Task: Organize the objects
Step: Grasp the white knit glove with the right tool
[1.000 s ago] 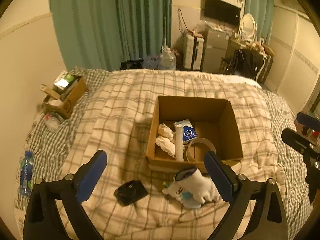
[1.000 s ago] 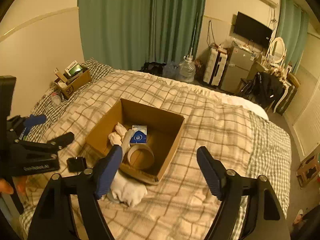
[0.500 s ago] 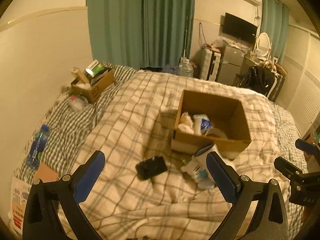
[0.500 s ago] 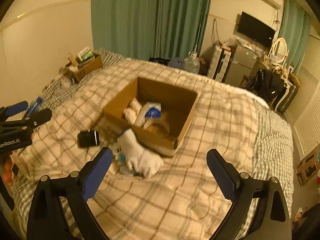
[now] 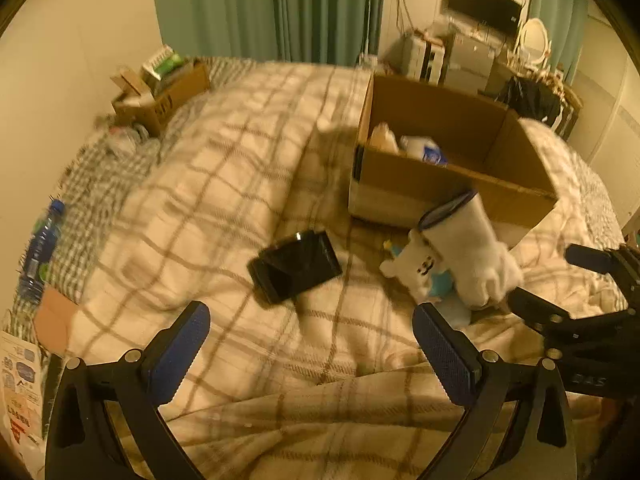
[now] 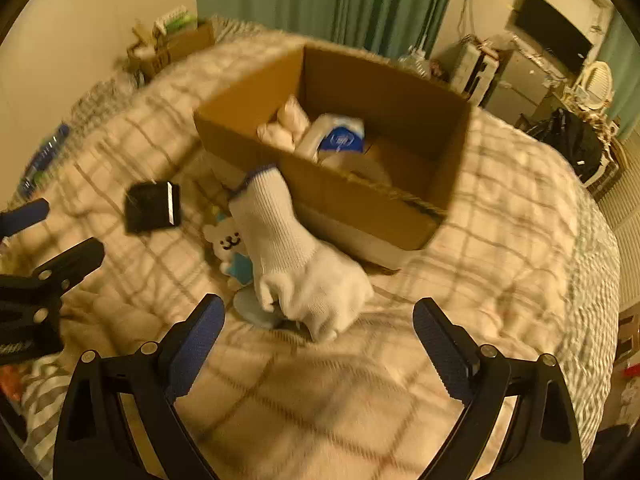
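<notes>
An open cardboard box [image 5: 452,196] [image 6: 360,200] sits on the checked bed. It holds a white and blue packet [image 6: 340,138], pale items and a tape roll. In front of it lie a white glove [image 5: 472,256] [image 6: 300,264], a small white bear toy [image 5: 416,268] [image 6: 226,240] and a black flat case [image 5: 296,266] [image 6: 152,206]. My left gripper [image 5: 310,346] is open and empty, low over the blanket just short of the case. My right gripper [image 6: 316,336] is open and empty, just short of the glove.
A second small cardboard box [image 5: 160,88] full of items stands at the far left of the bed. A blue water bottle [image 5: 40,248] lies by the left wall. Green curtains, a TV and furniture fill the back of the room.
Both grippers have dropped lower and come closer to the bed; the box, glove and black case loom larger. Both stay open. Nothing on the bed has moved.
</notes>
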Demonstrator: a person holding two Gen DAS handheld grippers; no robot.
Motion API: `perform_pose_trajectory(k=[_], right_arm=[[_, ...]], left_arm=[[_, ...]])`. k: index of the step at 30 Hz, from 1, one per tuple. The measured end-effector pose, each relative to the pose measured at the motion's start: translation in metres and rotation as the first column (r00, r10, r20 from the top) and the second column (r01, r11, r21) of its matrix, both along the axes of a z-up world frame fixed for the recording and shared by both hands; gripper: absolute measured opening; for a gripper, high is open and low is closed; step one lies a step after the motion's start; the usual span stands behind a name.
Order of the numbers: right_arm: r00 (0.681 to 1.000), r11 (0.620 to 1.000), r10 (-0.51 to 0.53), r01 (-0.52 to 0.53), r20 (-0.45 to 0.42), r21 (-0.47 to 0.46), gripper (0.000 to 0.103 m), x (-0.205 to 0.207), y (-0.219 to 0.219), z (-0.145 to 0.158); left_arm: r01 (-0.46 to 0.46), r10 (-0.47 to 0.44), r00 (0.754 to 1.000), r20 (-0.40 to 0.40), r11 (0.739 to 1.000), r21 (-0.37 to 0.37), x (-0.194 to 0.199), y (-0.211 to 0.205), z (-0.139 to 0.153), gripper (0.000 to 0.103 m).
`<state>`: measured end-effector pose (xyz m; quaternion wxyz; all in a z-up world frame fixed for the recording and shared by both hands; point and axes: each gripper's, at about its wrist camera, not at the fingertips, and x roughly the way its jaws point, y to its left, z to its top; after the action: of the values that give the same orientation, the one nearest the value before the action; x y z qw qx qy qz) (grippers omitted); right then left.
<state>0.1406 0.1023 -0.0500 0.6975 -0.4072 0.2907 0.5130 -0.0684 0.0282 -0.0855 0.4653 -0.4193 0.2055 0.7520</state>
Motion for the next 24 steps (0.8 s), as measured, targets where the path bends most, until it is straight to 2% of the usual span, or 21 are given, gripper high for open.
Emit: perform_pose_trajectory(k=[5, 6, 10, 12, 14, 19, 24], right_arm=[[1.000, 0.998, 0.004, -0.002, 0.028, -0.057, 0.090, 0.007, 0.029, -0.032], [1.000, 0.997, 0.002, -0.001, 0.012, -0.080, 0.083, 0.011, 0.035, -0.040], [1.000, 0.995, -0.012, 0.009, -0.029, -0.102, 0.066, 0.021, 0.040, -0.055], [0.998, 0.997, -0.016, 0.012, -0.055, -0.073, 0.048, 0.024, 0.033, -0.048], [0.997, 0.999, -0.021, 0.017, -0.079, -0.051, 0.042, 0.027, 0.022, -0.034], [0.997, 0.998, -0.059, 0.057, -0.056, -0.027, 0.039, 0.042, -0.011, -0.003], [0.995, 0.996, -0.086, 0.084, -0.051, -0.040, 0.039, 0.056, -0.020, -0.001]], left_arm=[[0.006, -0.004, 0.999, 0.035, 0.998, -0.059, -0.007, 0.017, -0.020, 0.103], [0.011, -0.008, 0.999, 0.037, 0.998, -0.067, -0.007, 0.020, -0.023, 0.103], [0.051, -0.047, 0.998, 0.050, 0.994, -0.092, -0.001, 0.034, -0.031, 0.103], [0.072, -0.066, 0.996, 0.059, 0.993, -0.093, 0.003, 0.042, -0.032, 0.103], [0.093, -0.087, 0.994, 0.073, 0.992, -0.081, 0.009, 0.051, -0.031, 0.103], [0.148, -0.142, 0.983, 0.119, 0.988, -0.042, 0.030, 0.074, -0.031, 0.103], [0.178, -0.168, 0.977, 0.132, 0.981, -0.074, 0.047, 0.099, -0.047, 0.103]])
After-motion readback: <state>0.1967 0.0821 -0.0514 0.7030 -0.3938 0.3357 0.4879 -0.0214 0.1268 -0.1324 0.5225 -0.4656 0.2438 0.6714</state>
